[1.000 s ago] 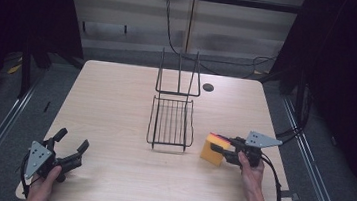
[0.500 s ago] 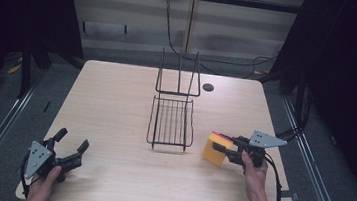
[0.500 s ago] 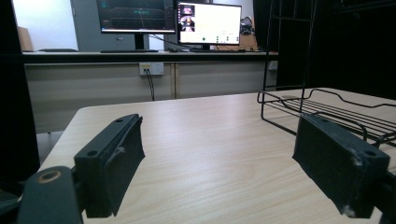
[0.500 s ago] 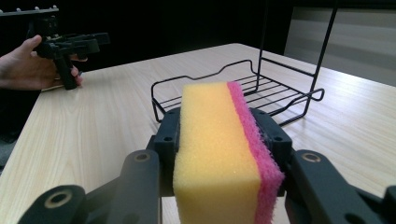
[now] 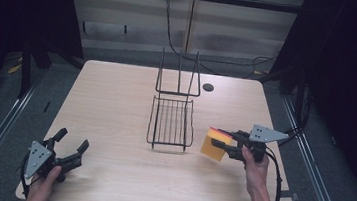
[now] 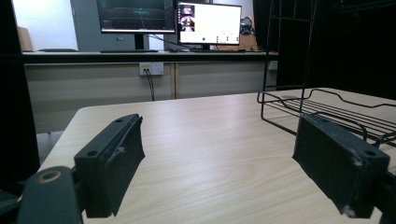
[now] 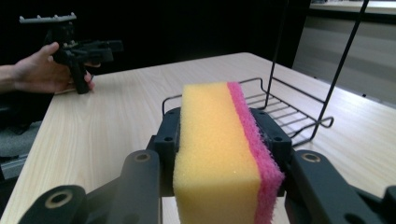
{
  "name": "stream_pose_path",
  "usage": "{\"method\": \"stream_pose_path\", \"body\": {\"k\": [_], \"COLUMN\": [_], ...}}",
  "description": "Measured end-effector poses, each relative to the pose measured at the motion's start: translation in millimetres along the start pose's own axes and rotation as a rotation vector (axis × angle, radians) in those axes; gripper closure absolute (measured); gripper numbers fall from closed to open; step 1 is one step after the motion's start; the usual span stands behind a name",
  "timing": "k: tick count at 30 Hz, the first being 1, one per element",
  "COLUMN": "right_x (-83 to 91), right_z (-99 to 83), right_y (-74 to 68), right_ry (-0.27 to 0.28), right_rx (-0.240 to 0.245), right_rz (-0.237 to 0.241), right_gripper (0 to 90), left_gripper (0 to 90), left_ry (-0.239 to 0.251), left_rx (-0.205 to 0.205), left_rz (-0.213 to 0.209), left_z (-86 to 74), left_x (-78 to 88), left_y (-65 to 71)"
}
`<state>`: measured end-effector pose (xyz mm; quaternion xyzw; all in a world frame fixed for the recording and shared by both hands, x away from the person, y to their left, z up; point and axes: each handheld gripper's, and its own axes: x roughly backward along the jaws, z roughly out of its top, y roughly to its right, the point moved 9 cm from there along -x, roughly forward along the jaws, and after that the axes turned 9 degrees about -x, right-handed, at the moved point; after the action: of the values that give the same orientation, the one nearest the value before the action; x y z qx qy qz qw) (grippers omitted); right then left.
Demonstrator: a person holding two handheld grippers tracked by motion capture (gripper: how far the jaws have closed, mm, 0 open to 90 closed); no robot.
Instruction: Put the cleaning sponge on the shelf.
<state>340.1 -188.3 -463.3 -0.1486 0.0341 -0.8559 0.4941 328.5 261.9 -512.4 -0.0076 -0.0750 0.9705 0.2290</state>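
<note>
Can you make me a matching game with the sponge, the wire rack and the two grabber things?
Things:
1. sponge
2. wire rack
3. left gripper
4. right gripper

States:
A. jaws wide apart, nothing between them
B. squeezed between two black jaws
C. standing on the middle of the table
D. clamped on something yellow and pink

Pairs: 1-B, 2-C, 3-A, 4-D

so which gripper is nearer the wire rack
Right. The right gripper, shut on the sponge, sits just beside the wire rack; the left gripper is open near the table's front left corner.
</note>
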Motion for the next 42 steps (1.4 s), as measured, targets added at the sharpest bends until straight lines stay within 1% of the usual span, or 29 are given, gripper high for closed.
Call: {"method": "stream_pose_path", "body": {"k": [2, 3, 5, 9, 12, 13, 16, 17, 19, 20, 21, 23, 26, 28, 29, 30, 31, 32, 35, 37, 38, 39, 42], "right_x": [-0.5, -1.1, -2.0, -8.2, -14.0, -16.3, -23.0, -24.4, -28.1, -30.2, -32.5, -37.1, -43.1, -47.0, -48.9, -50.9, -53.0, -55.0, -60.6, -64.1, -65.7, -67.2, -70.7], "right_z": [3.5, 4.5, 6.3, 17.5, 24.3, 26.4, 33.6, 35.1, 37.3, 37.9, 38.7, 42.1, 48.1, 48.9, 49.6, 50.3, 51.0, 51.5, 52.4, 50.5, 49.3, 48.6, 47.8], "right_y": [-0.8, -0.9, -2.0, -7.3, -9.6, -10.5, -13.6, -13.8, -14.2, -14.6, -14.8, -16.4, -18.1, -18.3, -18.3, -18.6, -18.4, -18.4, -17.1, -16.2, -15.4, -15.4, -15.1], "right_ry": [0.002, 0.000, 0.000, 0.004, -0.001, -0.004, -0.007, -0.004, 0.000, -0.003, -0.008, -0.010, -0.004, -0.020, -0.022, -0.023, -0.025, -0.028, -0.019, -0.022, -0.027, -0.028, -0.030], "right_rx": [0.002, 0.008, 0.007, 0.018, 0.027, 0.032, 0.041, 0.043, 0.039, 0.038, 0.042, 0.047, 0.052, 0.059, 0.058, 0.057, 0.057, 0.057, 0.046, 0.040, 0.041, 0.037, 0.032], "right_rz": [0.009, 0.011, 0.019, 0.050, 0.066, 0.075, 0.098, 0.099, 0.107, 0.113, 0.117, 0.126, 0.138, 0.146, 0.149, 0.156, 0.157, 0.161, 0.172, 0.177, 0.175, 0.178, 0.182], "right_gripper": [59.8, 59.8, 59.8, 59.8, 59.8, 59.8, 59.8, 59.8, 59.9, 59.9, 59.9, 59.9, 59.9, 59.9, 59.9, 59.9, 59.9, 60.0, 59.9, 59.9, 59.9, 59.9, 60.0], "left_gripper": [15.7, 15.6, 15.6, 15.7, 15.7, 15.6, 15.6, 15.7, 15.7, 15.6, 15.7, 15.6, 15.6, 15.7, 15.6, 15.6, 15.6, 15.7, 15.7, 15.6, 15.7, 15.6, 15.6], "left_ry": [-0.001, 0.000, -0.001, 0.000, -0.001, 0.004, 0.005, 0.004, -0.001, 0.000, 0.005, -0.001, 0.002, 0.005, 0.001, 0.003, -0.001, 0.006, 0.004, 0.002, 0.006, 0.005, 0.006], "left_rx": [-0.005, 0.001, -0.002, 0.000, -0.004, 0.003, 0.003, 0.007, -0.004, 0.001, 0.006, -0.003, -0.001, 0.008, 0.002, 0.005, -0.004, 0.009, 0.002, 0.000, 0.009, 0.003, 0.008], "left_rz": [0.003, -0.001, 0.001, 0.000, 0.003, 0.003, 0.003, 0.000, 0.002, 0.000, 0.001, 0.001, 0.003, -0.001, -0.002, -0.001, 0.001, -0.001, 0.002, 0.001, -0.002, 0.001, -0.002], "left_z": [0.0, 0.0, -0.1, 0.0, 0.0, 0.4, 0.5, 0.4, 0.0, 0.0, 0.4, -0.1, 0.2, 0.5, 0.0, 0.2, -0.1, 0.5, 0.4, 0.2, 0.5, 0.4, 0.5], "left_x": [0.1, 0.0, 0.1, 0.0, 0.1, -0.2, -0.3, -0.3, 0.1, 0.0, -0.3, 0.1, -0.1, -0.3, 0.0, -0.2, 0.1, -0.4, -0.2, -0.1, -0.3, -0.2, -0.3], "left_y": [-0.7, 0.2, -0.2, 0.0, -0.6, -0.1, -0.2, 0.5, -0.5, 0.1, 0.3, -0.4, -0.4, 0.6, 0.2, 0.4, -0.5, 0.6, -0.1, -0.2, 0.7, 0.0, 0.7]}}
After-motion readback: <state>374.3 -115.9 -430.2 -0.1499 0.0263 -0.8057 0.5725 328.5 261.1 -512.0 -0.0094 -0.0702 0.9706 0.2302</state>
